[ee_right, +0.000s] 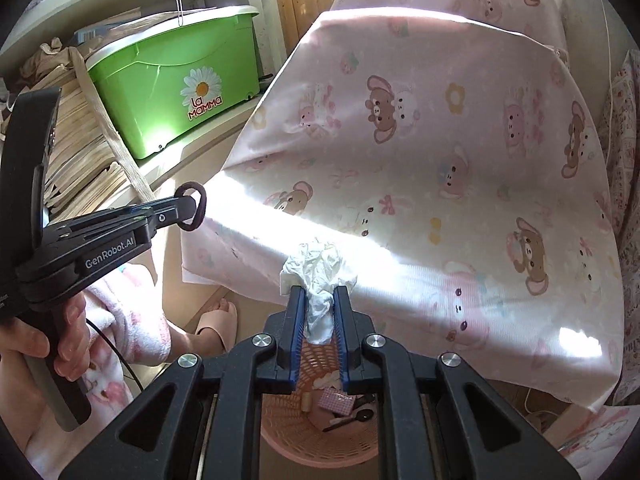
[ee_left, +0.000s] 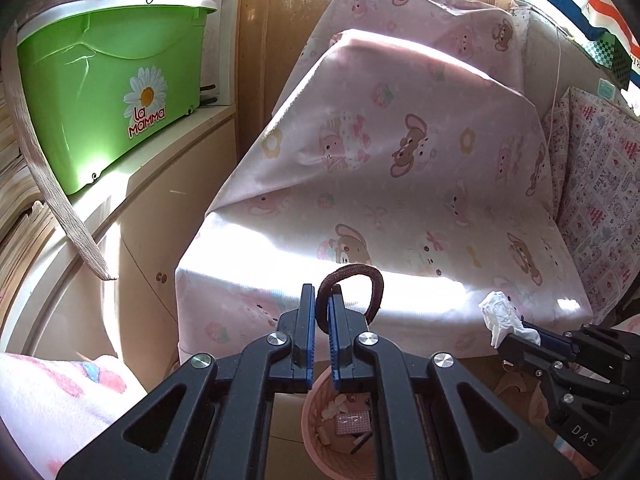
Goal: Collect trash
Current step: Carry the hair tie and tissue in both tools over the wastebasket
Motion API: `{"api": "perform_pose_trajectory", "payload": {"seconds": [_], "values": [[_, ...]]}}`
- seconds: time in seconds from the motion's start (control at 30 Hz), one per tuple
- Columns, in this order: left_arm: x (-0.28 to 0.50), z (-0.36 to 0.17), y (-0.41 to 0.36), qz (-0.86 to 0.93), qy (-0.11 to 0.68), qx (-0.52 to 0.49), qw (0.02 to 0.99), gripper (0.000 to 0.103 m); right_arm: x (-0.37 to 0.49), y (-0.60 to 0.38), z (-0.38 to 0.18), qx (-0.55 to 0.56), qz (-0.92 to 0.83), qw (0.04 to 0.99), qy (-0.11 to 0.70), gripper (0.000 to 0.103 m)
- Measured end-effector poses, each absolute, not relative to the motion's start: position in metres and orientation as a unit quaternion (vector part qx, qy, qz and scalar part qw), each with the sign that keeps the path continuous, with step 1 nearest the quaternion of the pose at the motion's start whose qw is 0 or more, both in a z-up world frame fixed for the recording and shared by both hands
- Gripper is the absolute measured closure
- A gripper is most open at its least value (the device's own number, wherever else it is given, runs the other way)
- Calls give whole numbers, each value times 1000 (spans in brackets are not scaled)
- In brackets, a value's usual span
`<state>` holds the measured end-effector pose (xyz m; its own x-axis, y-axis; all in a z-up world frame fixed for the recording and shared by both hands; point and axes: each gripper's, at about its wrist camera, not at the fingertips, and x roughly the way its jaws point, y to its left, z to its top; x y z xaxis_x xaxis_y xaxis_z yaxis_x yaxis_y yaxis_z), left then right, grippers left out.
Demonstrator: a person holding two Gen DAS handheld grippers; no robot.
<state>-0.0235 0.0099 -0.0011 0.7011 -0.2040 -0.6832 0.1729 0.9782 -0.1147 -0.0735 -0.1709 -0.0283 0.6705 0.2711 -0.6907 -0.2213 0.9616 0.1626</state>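
Note:
My left gripper point(ee_left: 322, 300) is shut on a brown hair tie point(ee_left: 352, 292), whose loop stands up above the fingertips; it also shows in the right wrist view point(ee_right: 193, 207). My right gripper point(ee_right: 319, 300) is shut on a crumpled white tissue point(ee_right: 318, 276), also seen in the left wrist view point(ee_left: 502, 316). Both are held above a pink plastic basket point(ee_right: 280, 420) on the floor, which holds a few scraps. The basket also shows under my left gripper point(ee_left: 316, 440).
A pink cartoon-print sheet point(ee_left: 400, 152) drapes a big object just beyond the basket. A green "La Mamma" box point(ee_left: 100, 92) sits on a cream cabinet at left, beside stacked papers point(ee_right: 76, 152). A slippered foot point(ee_right: 216, 320) stands near the basket.

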Motion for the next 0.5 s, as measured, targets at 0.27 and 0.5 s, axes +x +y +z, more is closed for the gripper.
{"api": "perform_pose_trajectory", "payload": {"seconds": [0.27, 0.5], "values": [[-18, -35, 4, -121, 472, -37, 872, 98, -83, -174, -49, 56, 141, 894, 421, 89], [-19, -70, -20, -144, 537, -12, 831, 98, -79, -167, -75, 51, 143, 874, 461, 89]]}}
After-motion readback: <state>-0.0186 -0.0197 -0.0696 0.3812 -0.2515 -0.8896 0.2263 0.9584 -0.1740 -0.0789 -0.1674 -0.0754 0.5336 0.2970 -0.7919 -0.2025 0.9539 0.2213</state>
